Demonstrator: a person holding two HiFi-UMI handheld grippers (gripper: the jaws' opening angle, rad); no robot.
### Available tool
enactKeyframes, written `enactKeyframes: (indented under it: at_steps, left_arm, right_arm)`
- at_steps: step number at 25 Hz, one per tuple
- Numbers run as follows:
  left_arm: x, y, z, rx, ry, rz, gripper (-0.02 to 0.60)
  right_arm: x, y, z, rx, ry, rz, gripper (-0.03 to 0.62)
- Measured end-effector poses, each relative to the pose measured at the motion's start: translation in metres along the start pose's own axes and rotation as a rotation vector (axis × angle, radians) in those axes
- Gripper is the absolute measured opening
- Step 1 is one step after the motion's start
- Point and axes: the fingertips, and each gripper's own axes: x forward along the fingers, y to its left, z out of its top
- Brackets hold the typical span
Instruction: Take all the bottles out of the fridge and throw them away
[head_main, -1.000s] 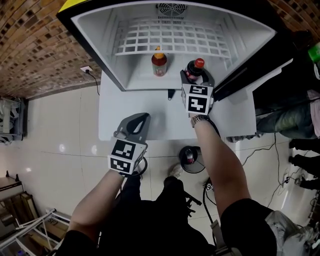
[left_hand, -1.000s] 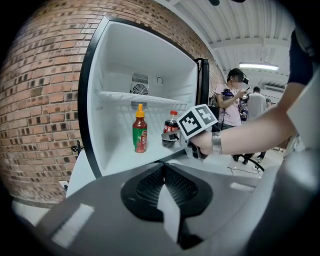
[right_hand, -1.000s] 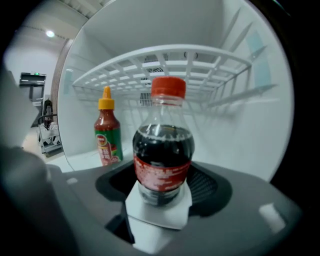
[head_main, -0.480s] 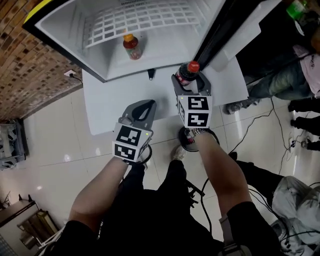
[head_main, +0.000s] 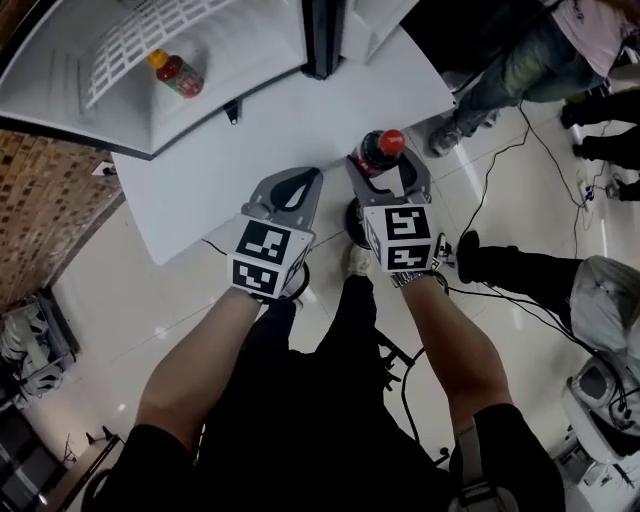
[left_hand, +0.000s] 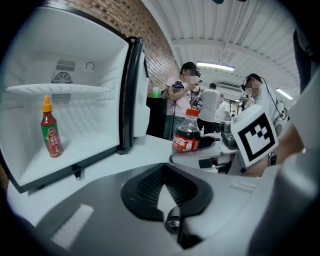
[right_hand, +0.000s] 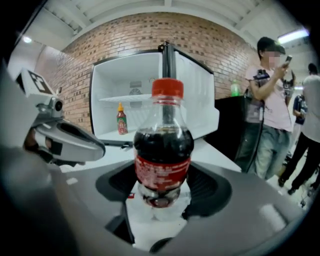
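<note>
**Cola out of the fridge, one bottle left inside**

A second ago my right gripper was at the fridge mouth with the cola. Now it has pulled well clear of the fridge, out past the front edge of the table the fridge stands on. Its jaws stand wide, pressed on the cola's lower body, and the bottle rides upright with its red cap on.

My left gripper has come along beside it, also clear of the fridge. Its jaws are together with nothing between them.

A dark round shape I take for the bin shows on the floor below the grippers, mostly hidden by them.

So I judge the removal step done for this bottle and the drop next. The sauce bottle has not moved from the fridge floor, so a second trip remains.
</note>
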Motion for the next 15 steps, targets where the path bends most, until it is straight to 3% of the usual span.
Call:
enactKeyframes:
  at_steps: [7,15]
  left_arm:
    - [0.038,-0.062,-0.025,0.052,0.072,-0.129,0.003]
    - [0.075,-0.096,-0.078,0.086,0.19,-0.214,0.003]
  right_arm:
    - [-0.041,-0.036,-0.113,0.064,0.158,-0.068,0.31]
    - [-0.037,-0.048,-0.256,0.144,0.372,-0.07,0.31]
